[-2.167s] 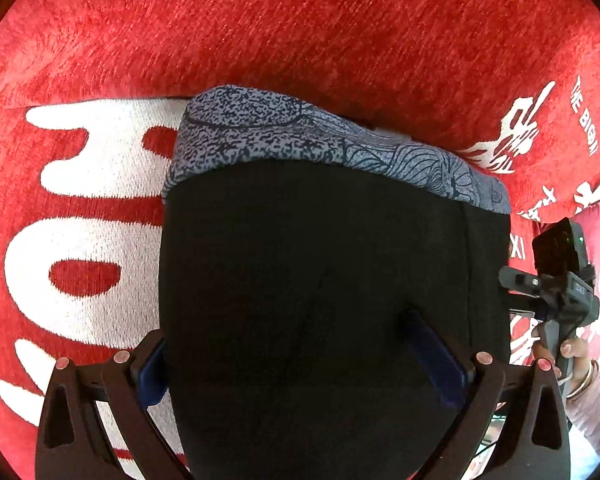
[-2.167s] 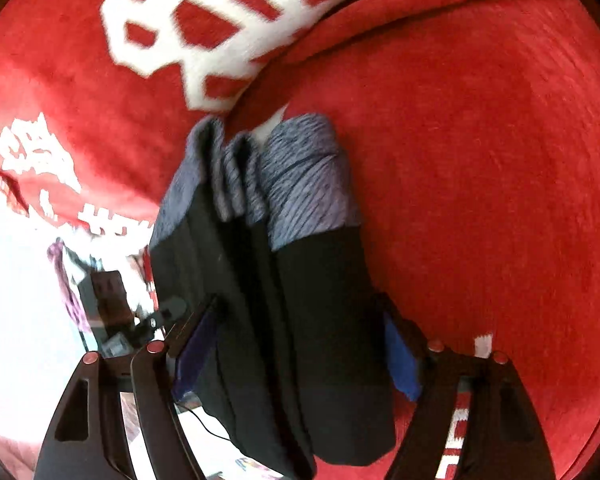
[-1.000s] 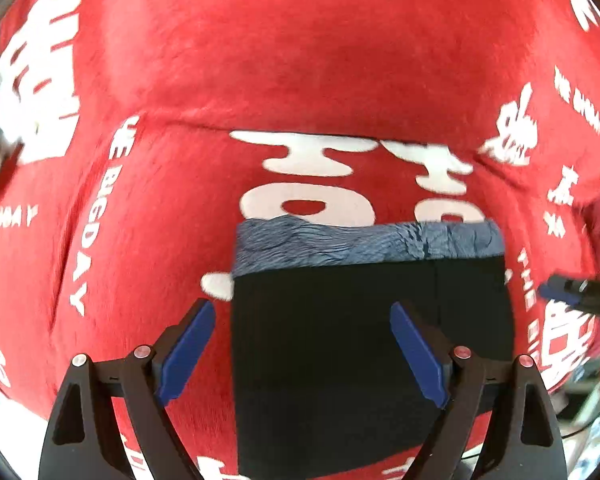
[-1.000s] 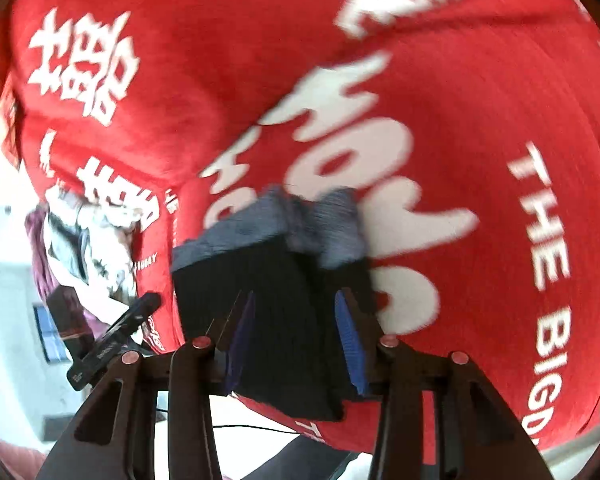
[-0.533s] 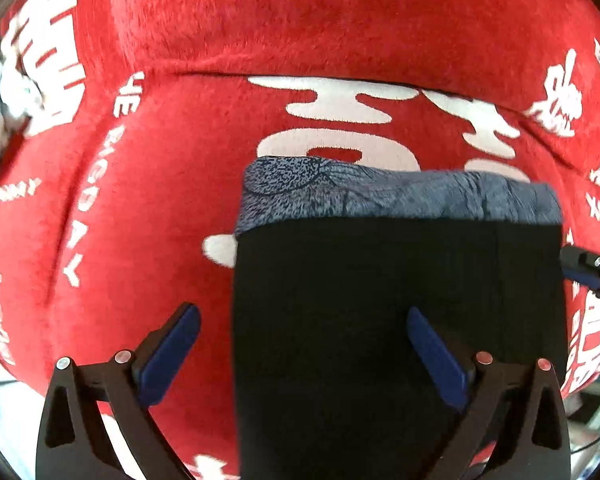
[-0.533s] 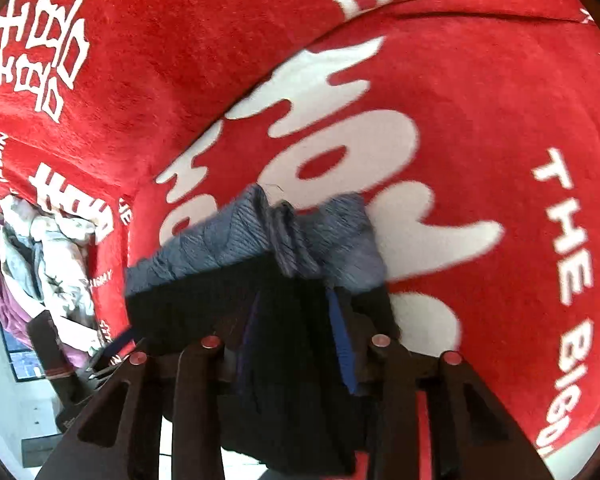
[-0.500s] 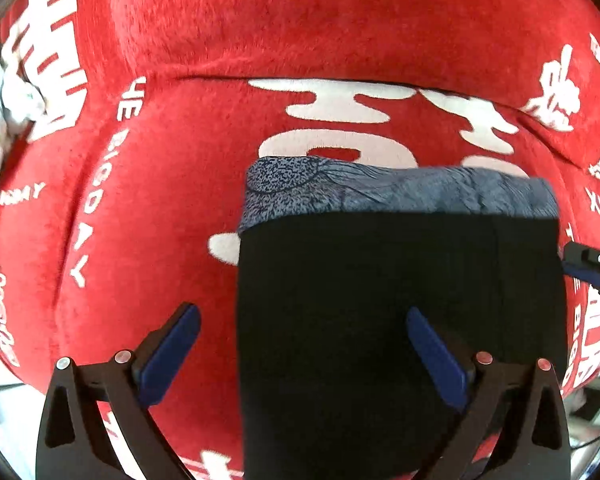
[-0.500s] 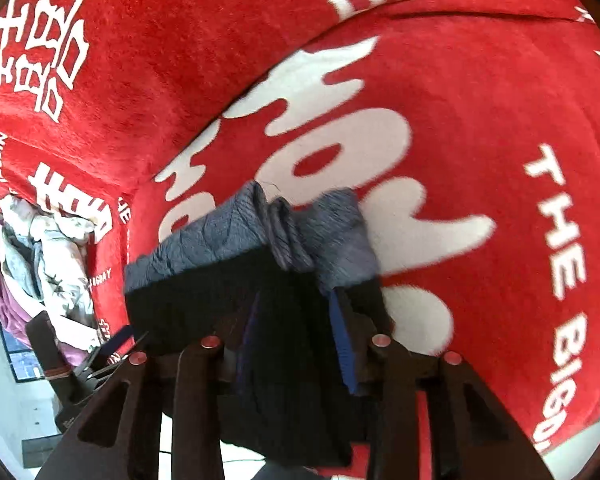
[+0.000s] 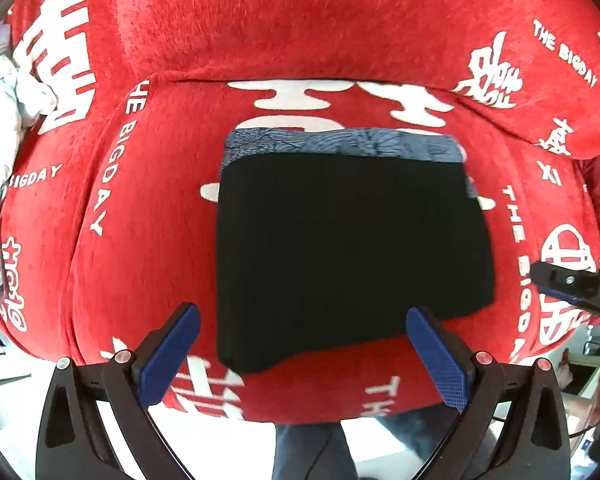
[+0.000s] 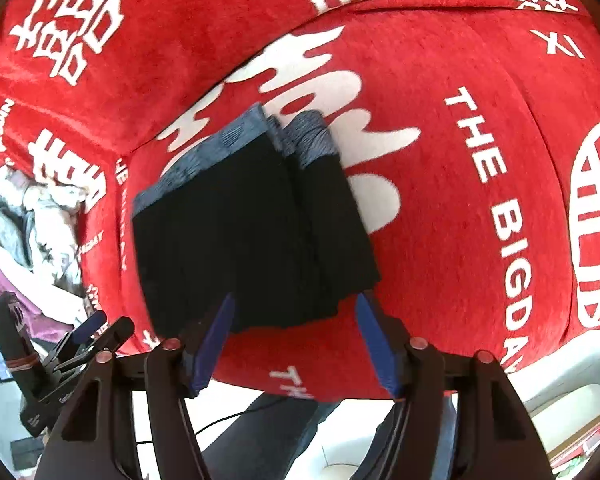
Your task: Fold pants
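The pants [image 9: 348, 248] lie folded into a compact black rectangle on the red seat cushion [image 9: 148, 240], toward its front edge, with a grey-blue patterned band along the side facing the backrest. In the right wrist view the pants [image 10: 252, 232] show stacked layers along their right side, though how many folds there are is hard to count in the dark cloth.

The left gripper [image 9: 300, 354] hangs just off the cushion's front edge with its blue pads spread wide and nothing between them. The right gripper [image 10: 296, 340] is likewise parted and empty; its tips sit just in front of the pants' near edge, apparently clear of the fabric. Only the tip of the right gripper [image 9: 572, 284] shows at the frame edge in the left view.

A crumpled pile of clothes [image 10: 32, 220] beyond the cushion's left edge is partly cut off.
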A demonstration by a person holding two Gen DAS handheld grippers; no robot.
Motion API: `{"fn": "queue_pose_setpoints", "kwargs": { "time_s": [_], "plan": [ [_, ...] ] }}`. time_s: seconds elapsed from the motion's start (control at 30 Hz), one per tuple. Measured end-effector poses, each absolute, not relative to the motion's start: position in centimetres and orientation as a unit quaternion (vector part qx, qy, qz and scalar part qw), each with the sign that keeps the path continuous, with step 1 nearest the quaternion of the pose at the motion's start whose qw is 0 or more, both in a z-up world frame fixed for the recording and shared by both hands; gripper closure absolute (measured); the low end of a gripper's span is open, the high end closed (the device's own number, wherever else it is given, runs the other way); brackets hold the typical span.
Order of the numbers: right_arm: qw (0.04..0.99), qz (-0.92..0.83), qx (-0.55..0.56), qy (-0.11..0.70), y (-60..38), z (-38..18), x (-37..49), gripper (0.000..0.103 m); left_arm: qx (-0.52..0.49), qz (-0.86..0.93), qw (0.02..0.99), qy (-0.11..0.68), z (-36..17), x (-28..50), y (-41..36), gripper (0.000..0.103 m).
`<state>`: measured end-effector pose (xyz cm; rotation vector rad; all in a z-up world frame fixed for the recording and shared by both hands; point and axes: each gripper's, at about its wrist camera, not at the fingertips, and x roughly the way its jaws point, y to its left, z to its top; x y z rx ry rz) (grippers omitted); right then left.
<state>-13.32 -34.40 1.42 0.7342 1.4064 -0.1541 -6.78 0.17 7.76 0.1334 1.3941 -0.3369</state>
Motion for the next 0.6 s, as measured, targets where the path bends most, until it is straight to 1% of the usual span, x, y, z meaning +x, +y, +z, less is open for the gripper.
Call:
{"fn": "queue_pose_setpoints", "kwargs": {
  "time_s": [0.1, 0.17, 0.27, 0.43, 0.53, 0.6],
  "plan": [
    [0.703, -0.046, 0.338, 0.624, -33.6, 2.4, -13.8, 0.025, 0.057, -0.147, 0.753, 0.639, 8.7, -7.8, -0.2, 0.0],
    [0.703, -0.034, 0.334, 0.627, -33.3, 3.1, -14.0, 0.024, 0.058, -0.135, 0.754, 0.64, 9.3, -8.7, -0.6, 0.0],
    [0.708, -0.039, 0.294, 0.641, -32.7, 4.7, -14.6, 0.024, 0.054, -0.127, 0.758, 0.637, 10.6, -9.8, -1.1, 0.0],
    [0.731, -0.051, 0.241, 0.636, -32.8, 9.0, -17.4, 0.024, 0.082, -0.113, 0.774, 0.618, 13.8, -12.1, -2.7, 0.0],
    [0.746, -0.069, 0.187, 0.635, -33.2, 11.3, -19.3, 0.023, 0.091, -0.102, 0.788, 0.6, 16.3, -13.6, -3.5, 0.0],
    [0.752, -0.07, 0.179, 0.631, -33.6, 12.2, -20.0, 0.023, 0.094, -0.096, 0.795, 0.592, 17.5, -14.2, -3.6, 0.0]
  ]
}}
